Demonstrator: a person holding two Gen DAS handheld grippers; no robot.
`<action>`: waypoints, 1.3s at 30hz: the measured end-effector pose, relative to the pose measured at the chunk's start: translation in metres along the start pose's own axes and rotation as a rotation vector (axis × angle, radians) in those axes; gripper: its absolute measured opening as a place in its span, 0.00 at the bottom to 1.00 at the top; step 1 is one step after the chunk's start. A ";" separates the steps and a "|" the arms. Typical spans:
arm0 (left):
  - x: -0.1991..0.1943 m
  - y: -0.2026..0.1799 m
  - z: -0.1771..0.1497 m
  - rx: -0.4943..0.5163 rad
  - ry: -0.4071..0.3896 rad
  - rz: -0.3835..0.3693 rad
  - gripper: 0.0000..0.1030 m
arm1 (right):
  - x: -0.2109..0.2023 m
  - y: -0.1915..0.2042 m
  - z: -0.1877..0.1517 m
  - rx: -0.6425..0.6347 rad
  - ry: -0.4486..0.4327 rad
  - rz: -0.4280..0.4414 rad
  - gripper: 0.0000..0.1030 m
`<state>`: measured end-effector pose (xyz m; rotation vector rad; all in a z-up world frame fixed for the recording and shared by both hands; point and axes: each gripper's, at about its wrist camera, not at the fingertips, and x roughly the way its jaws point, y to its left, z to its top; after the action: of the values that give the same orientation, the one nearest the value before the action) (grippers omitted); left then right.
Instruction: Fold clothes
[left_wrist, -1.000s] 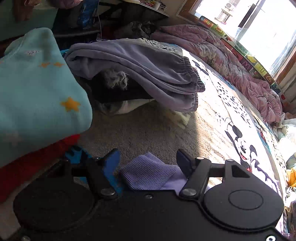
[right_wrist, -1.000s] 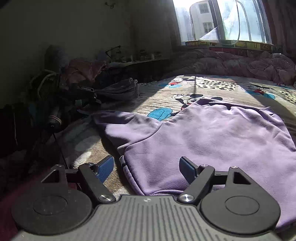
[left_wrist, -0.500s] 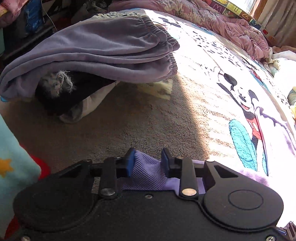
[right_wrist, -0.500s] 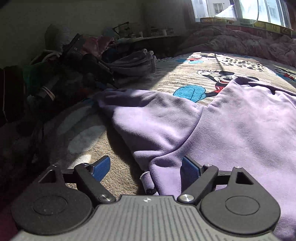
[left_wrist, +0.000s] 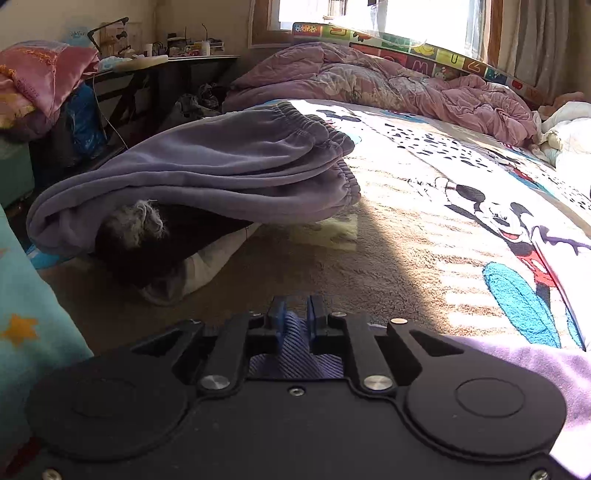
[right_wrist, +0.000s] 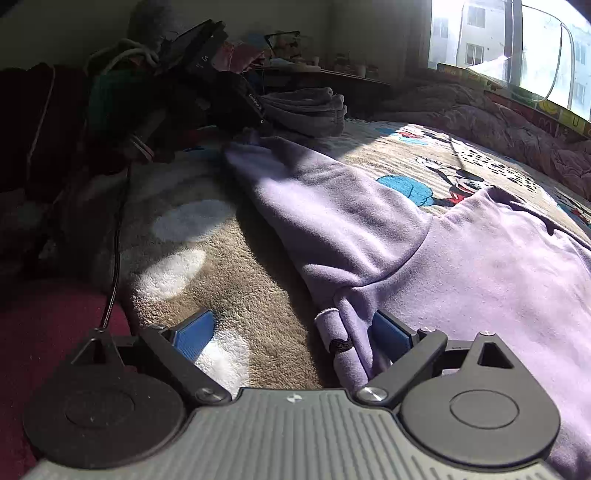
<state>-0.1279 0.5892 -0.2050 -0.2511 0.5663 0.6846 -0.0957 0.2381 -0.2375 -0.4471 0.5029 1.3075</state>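
Observation:
A lilac sweatshirt (right_wrist: 480, 266) lies spread on the cartoon-print blanket (right_wrist: 236, 280), one sleeve (right_wrist: 317, 206) stretched away to the upper left. In the left wrist view my left gripper (left_wrist: 295, 314) is shut on the ribbed purple cuff (left_wrist: 293, 350) of that sleeve; more lilac cloth (left_wrist: 546, 362) trails off to the right. In the right wrist view my right gripper (right_wrist: 291, 332) hovers low over the sweatshirt's bottom corner, its jaws still opening. The hem corner (right_wrist: 340, 343) lies between the blue pads (right_wrist: 194, 336), nearer the right one, and is not pinched.
A folded grey-purple garment (left_wrist: 207, 173) rests on a small pile of dark and white clothes (left_wrist: 166, 258). A teal star-print item (left_wrist: 26, 317) sits at the left edge. A pink quilt (left_wrist: 388, 85) is bunched by the window; clutter and a desk (left_wrist: 166, 62) stand behind.
The left gripper closed on the ribbed cuff and rolled, so its view levelled out. The right gripper came down towards the hem corner while its jaws spread wider.

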 end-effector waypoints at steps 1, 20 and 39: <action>-0.008 0.001 0.002 -0.006 -0.023 0.016 0.09 | 0.000 0.001 0.000 -0.003 0.002 -0.002 0.91; -0.014 -0.017 -0.015 -0.049 0.054 -0.009 0.37 | 0.040 0.004 0.036 0.028 0.028 0.045 0.98; -0.141 -0.230 -0.026 0.067 0.007 -0.276 0.46 | -0.129 -0.088 -0.042 0.622 -0.047 0.065 0.99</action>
<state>-0.0768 0.3319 -0.1378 -0.2636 0.5475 0.3969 -0.0371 0.0934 -0.1935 0.1185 0.8508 1.1464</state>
